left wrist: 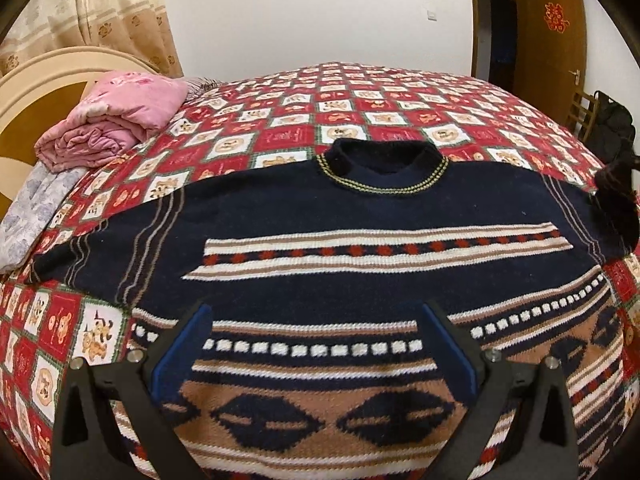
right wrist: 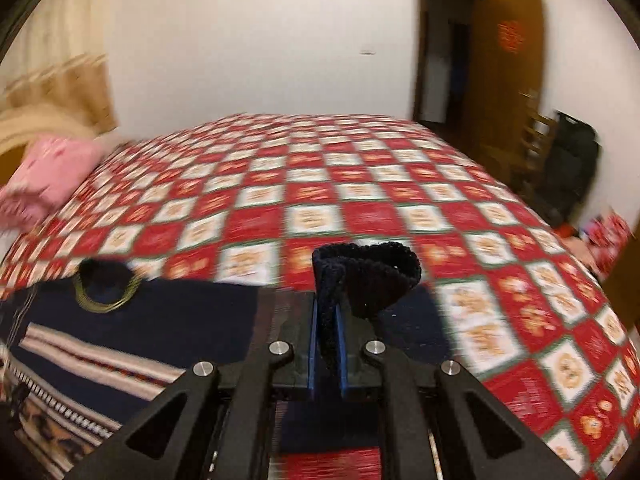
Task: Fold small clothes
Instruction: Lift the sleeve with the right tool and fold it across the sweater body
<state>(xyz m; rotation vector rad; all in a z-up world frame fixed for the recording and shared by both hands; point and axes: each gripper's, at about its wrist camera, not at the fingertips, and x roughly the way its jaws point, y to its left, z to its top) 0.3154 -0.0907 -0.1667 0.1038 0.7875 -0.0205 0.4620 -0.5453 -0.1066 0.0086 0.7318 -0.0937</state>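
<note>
A dark navy knitted sweater [left wrist: 360,208] with white, tan and red bands lies flat, front up, on the bed, its collar [left wrist: 384,160] pointing away. My left gripper [left wrist: 317,307] hovers open over the sweater's lower patterned part, nothing between its blue pads. My right gripper [right wrist: 328,304] is shut on the dark ribbed sleeve cuff [right wrist: 372,276], which stands up above the pads, lifted off the bed. The sweater's body [right wrist: 160,320] lies to its left. In the left wrist view the raised sleeve [left wrist: 614,200] shows at the right edge.
A red and white checked bedspread [left wrist: 360,92] covers the bed. A folded pink quilt [left wrist: 116,120] lies at the head end, left, by the cream headboard [left wrist: 48,72]. A brown door [left wrist: 548,40] and a chair with a black bag [left wrist: 612,120] stand to the right.
</note>
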